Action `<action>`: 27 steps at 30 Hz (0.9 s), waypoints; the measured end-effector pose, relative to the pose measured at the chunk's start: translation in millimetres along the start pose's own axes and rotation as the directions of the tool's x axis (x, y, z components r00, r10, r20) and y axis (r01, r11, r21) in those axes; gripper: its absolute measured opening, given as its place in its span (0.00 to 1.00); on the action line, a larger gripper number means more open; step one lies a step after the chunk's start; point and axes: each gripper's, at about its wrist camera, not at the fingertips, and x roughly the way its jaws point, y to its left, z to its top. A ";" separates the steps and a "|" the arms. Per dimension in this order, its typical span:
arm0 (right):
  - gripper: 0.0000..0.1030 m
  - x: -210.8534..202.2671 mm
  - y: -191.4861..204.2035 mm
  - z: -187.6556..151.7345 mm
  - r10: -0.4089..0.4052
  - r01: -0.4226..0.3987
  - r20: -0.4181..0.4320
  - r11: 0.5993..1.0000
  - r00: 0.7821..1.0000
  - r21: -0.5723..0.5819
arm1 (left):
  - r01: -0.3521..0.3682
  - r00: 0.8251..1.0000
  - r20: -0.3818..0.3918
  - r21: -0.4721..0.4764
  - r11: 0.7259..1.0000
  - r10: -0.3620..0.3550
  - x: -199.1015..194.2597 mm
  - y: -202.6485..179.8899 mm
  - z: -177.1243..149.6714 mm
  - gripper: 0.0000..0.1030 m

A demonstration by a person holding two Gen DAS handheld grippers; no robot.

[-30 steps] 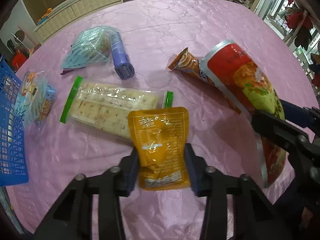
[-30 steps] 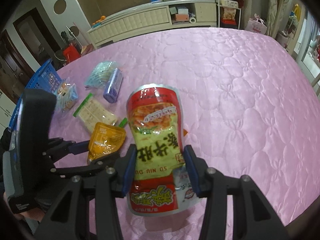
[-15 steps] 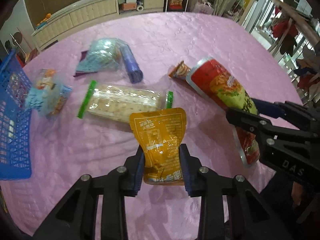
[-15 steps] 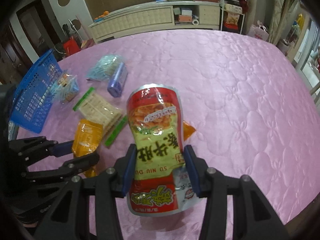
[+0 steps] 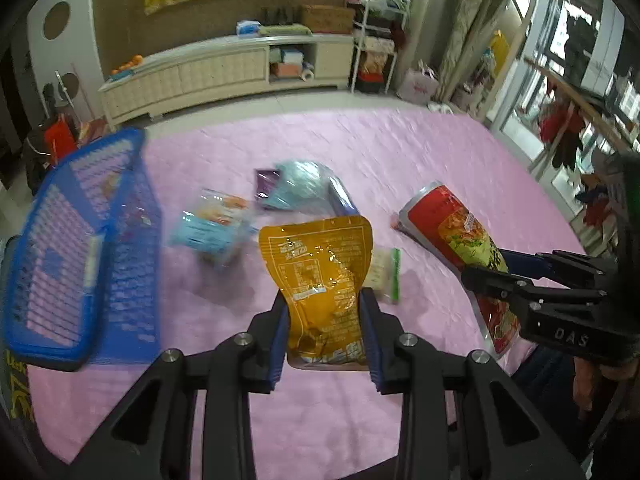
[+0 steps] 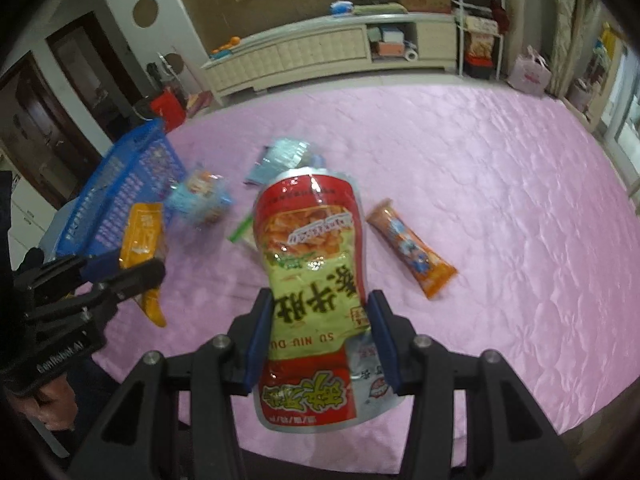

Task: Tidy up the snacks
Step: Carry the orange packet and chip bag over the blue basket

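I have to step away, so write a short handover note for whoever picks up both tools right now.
Left tool: shut on the yellow pouch, held above the table.
Right tool: shut on the red bag, also lifted.
Blue basket: on the left of the pink tablecloth; its contents are too blurred to tell.
On the table: cracker pack, clear blue-print bag, teal bag, orange stick pack.
Left: probably drop both held packs in the basket, then gather the rest.
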 end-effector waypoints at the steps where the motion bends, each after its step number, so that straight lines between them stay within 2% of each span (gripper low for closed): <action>1: 0.50 -1.7 7.8 3.7 0.006 -0.006 0.006 1.000 1.000 -0.005 | -0.002 1.000 0.011 -0.004 1.000 0.002 -6.5 7.0 -0.2 0.30; 6: 0.50 -8.0 45.0 21.5 0.052 -0.051 0.031 0.998 0.998 -0.027 | -0.048 0.997 0.065 -0.008 0.999 0.048 -45.1 44.7 2.5 0.30; 18: 0.50 -9.5 169.0 77.4 0.127 -0.108 0.085 0.975 0.988 -0.196 | -0.139 0.979 0.141 -0.071 0.988 0.148 -114.8 136.5 17.5 0.30; 27: 0.50 14.7 240.1 105.8 0.182 -0.167 0.034 0.952 0.983 -0.256 | -0.194 0.966 0.155 -0.103 0.976 0.208 -136.1 194.1 30.0 0.30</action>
